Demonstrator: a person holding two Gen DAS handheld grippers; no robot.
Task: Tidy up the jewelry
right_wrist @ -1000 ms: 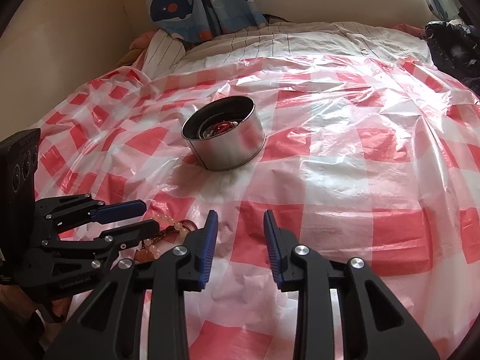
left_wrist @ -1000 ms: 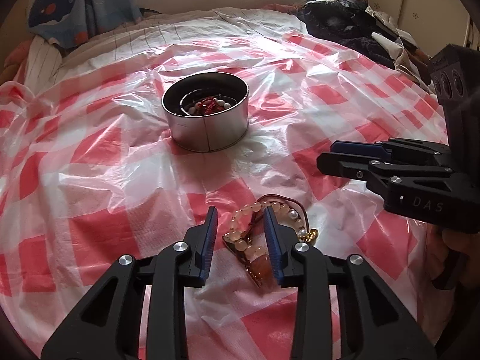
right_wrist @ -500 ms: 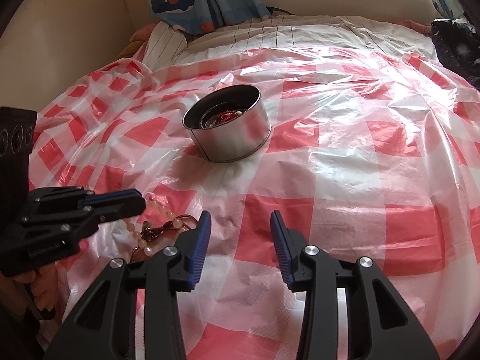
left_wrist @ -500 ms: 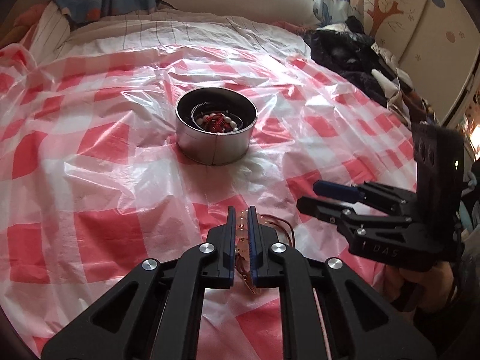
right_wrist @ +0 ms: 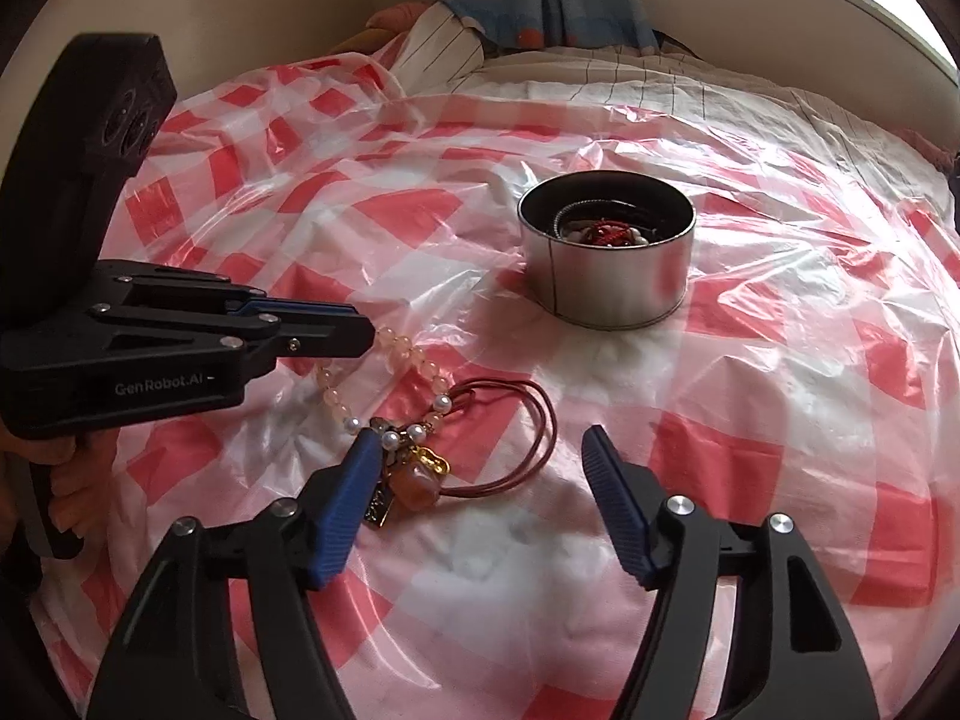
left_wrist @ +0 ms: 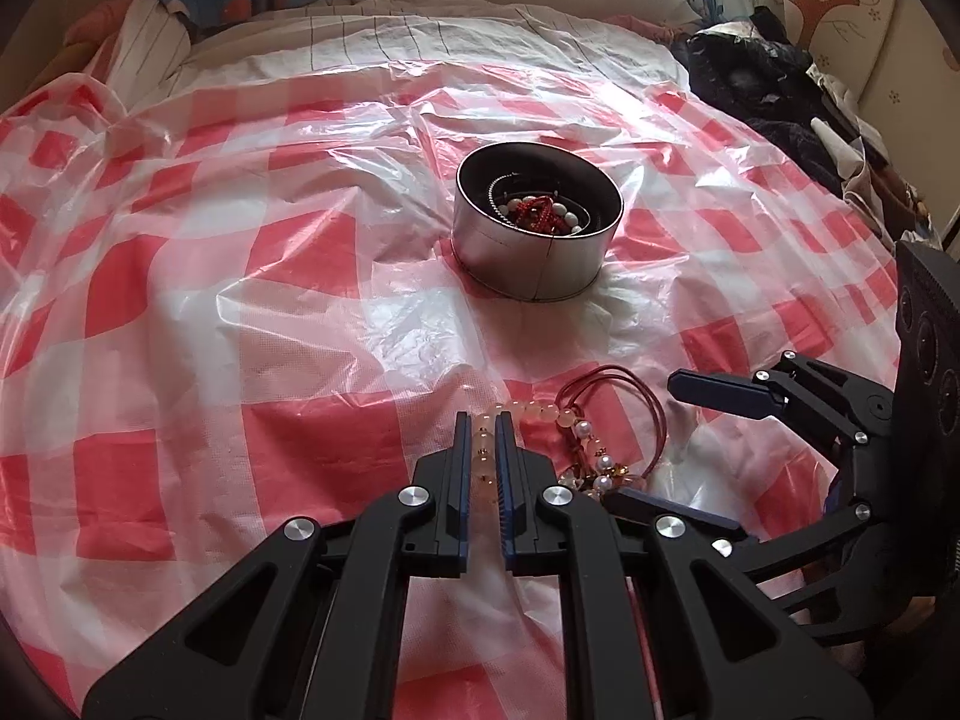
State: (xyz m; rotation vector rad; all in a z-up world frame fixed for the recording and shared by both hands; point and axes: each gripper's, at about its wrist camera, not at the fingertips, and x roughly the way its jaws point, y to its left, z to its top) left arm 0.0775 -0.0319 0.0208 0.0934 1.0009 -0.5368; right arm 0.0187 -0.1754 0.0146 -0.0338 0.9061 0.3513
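Gleaming peach-pink beads — bracelet point(right_wrist: 414, 363) with gold charm, red cord.

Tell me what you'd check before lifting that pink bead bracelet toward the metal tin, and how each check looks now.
1. Left gripper shut on the bead bracelet: ok.
2. Right gripper ready to help: not ok, jaws are opening, pads press nothing, red cord lies between them.
3. Bracelet free of the sheet: not ok, charms rest on the checked plastic sheet.
4. Tin upright with open top: ok.
5. Room in the tin: cannot tell, it holds jewelry.
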